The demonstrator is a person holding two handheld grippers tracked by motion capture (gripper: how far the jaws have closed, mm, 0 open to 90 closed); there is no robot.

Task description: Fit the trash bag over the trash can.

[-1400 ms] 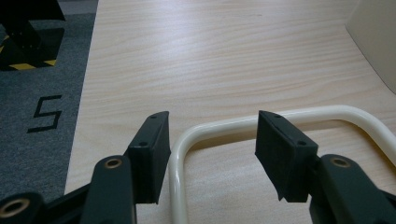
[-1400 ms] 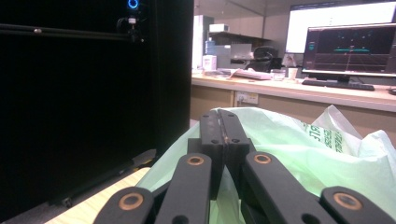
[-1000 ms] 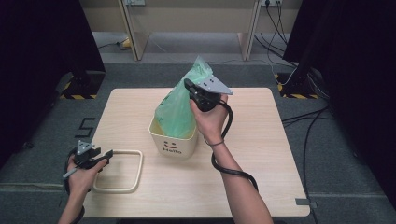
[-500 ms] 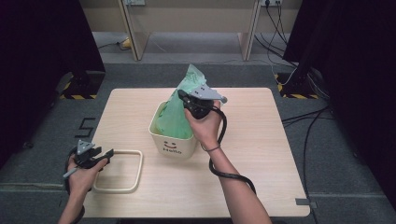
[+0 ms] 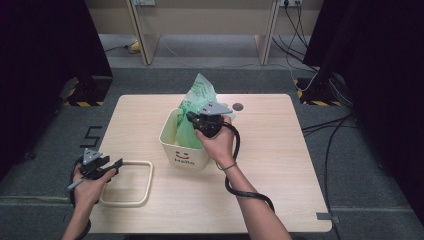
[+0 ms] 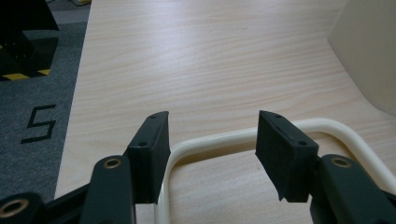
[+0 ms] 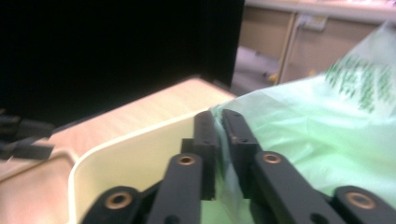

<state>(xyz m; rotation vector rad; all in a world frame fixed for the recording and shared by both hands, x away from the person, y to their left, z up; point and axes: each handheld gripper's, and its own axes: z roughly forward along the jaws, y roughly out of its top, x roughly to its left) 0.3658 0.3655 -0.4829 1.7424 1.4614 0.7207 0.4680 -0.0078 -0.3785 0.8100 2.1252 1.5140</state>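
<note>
A cream bin printed "Hello" stands mid-table with a green plastic bag rising out of it. My right gripper is over the bin's top, shut on a fold of the green bag; its jaws pinch the film just inside the bin's rim. My left gripper rests at the front left, open, its jaws straddling the near bar of a cream rectangular frame. In the left gripper view the frame passes between the open fingers.
The bin's wall stands to the right of the frame. A dark round mark lies on the table behind the bag. Cables trail from the right gripper across the tabletop. Desk legs and dark screens surround the table.
My right gripper has come down and toward the bin's left side with the bag, pushing the green film lower into the bin. The left gripper has stayed put.
</note>
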